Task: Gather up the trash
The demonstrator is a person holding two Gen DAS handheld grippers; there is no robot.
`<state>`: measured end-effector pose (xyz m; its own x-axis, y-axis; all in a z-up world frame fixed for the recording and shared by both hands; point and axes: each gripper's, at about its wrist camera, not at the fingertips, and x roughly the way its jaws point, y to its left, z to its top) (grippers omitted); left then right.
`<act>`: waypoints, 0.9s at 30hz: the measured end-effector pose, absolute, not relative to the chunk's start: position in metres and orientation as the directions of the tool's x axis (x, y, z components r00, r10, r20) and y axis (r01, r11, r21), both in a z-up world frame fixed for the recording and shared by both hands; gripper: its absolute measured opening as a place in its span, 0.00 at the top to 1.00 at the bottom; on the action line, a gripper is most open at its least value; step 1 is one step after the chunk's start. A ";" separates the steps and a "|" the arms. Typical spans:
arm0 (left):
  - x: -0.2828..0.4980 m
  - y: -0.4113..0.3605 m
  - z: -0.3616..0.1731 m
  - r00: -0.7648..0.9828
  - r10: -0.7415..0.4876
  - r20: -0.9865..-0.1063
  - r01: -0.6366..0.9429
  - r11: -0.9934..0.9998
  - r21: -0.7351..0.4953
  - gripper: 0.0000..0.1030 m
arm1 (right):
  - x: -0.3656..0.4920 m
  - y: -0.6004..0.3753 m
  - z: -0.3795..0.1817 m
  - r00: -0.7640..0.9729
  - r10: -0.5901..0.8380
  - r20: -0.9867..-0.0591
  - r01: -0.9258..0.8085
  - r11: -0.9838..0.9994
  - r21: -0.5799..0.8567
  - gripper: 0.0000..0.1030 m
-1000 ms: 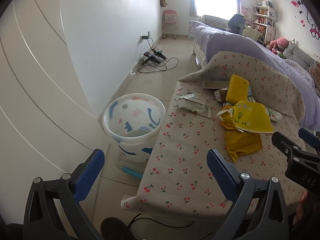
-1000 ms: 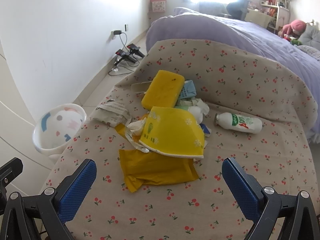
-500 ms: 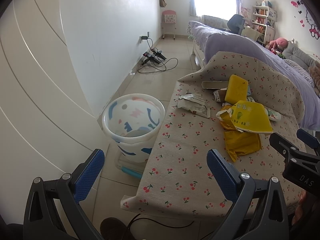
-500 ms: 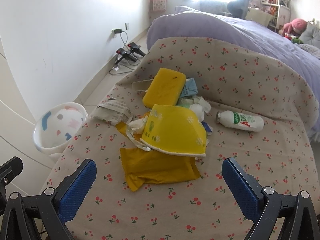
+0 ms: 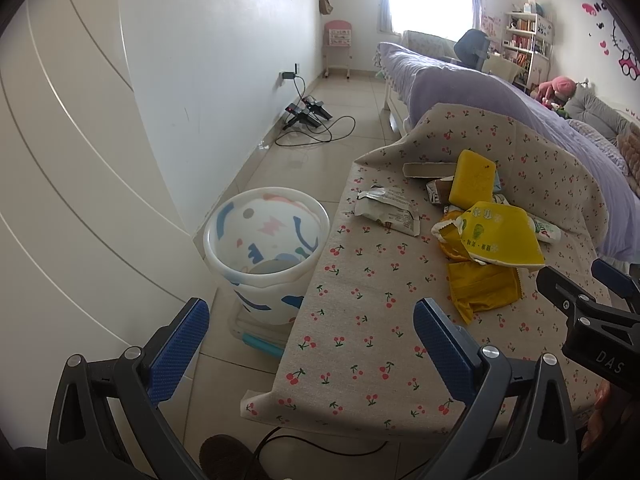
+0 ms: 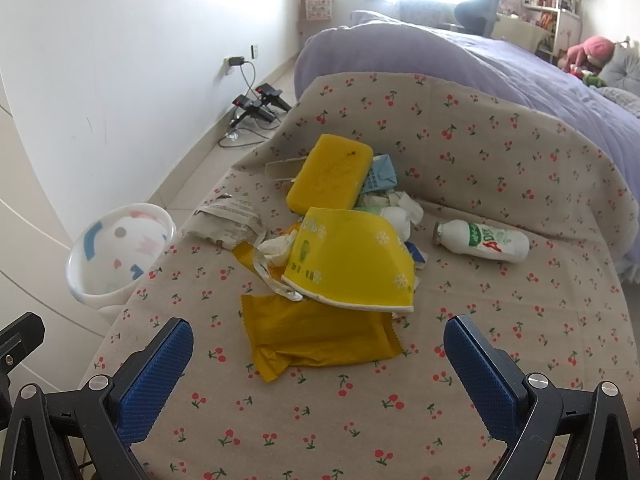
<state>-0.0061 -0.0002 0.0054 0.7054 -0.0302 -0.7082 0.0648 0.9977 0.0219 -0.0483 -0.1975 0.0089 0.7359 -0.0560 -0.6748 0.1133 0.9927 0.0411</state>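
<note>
The cherry-print cloth covers the low table and is the landmark here; the trash lies in one heap near its middle, and the patterned white bin stands on the floor just beside its left edge. In my judgement the task is at its very beginning: the bin looks almost empty, only something greyish at its bottom that I cannot identify, and every piece is still on the cloth. In the heap, the yellow paper bowl lies tipped over, and under its near side is the flat yellow wrapper, long axis across the cloth from left to right. The yellow sponge lies at the far side of the heap, long axis pointing away toward the bed. The white bottle lies on its side to the right of the heap, neck pointing toward the heap. The left gripper hangs over the cloth's left edge and the right gripper hovers before the wrapper; both have their jaws wide apart and carry nothing.
</note>
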 end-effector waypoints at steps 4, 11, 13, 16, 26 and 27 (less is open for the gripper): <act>-0.006 0.000 0.005 0.704 -0.031 -0.709 0.064 0.998 0.021 0.00 | -0.048 -0.198 0.009 0.736 -0.056 -0.675 0.114 0.993 0.042 0.00; -0.006 0.000 0.005 0.706 -0.030 -0.708 0.064 0.998 0.021 0.00 | -0.048 -0.201 0.007 0.731 -0.054 -0.680 0.121 0.991 0.052 0.00; -0.007 0.000 0.005 0.708 -0.030 -0.706 0.064 0.998 0.023 0.00 | -0.047 -0.202 0.006 0.730 -0.057 -0.681 0.126 0.991 0.053 0.00; -0.007 -0.001 0.004 0.707 -0.029 -0.707 0.064 0.998 0.023 0.00 | -0.048 -0.204 0.006 0.730 -0.061 -0.681 0.132 0.990 0.053 0.00; -0.004 0.003 0.000 0.699 -0.025 -0.715 0.061 0.998 0.025 0.00 | -0.048 -0.206 0.003 0.726 -0.062 -0.685 0.135 0.989 0.053 0.00; -0.003 0.003 -0.001 0.696 -0.027 -0.718 0.062 0.998 0.023 0.00 | -0.049 -0.206 0.002 0.725 -0.062 -0.686 0.136 0.989 0.054 0.00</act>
<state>-0.0032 0.0028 -0.0008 0.6960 -0.0266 -0.7176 0.0618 0.9978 0.0230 -0.0488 -0.2063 0.0024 0.7248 -0.0622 -0.6862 0.1362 0.9892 0.0542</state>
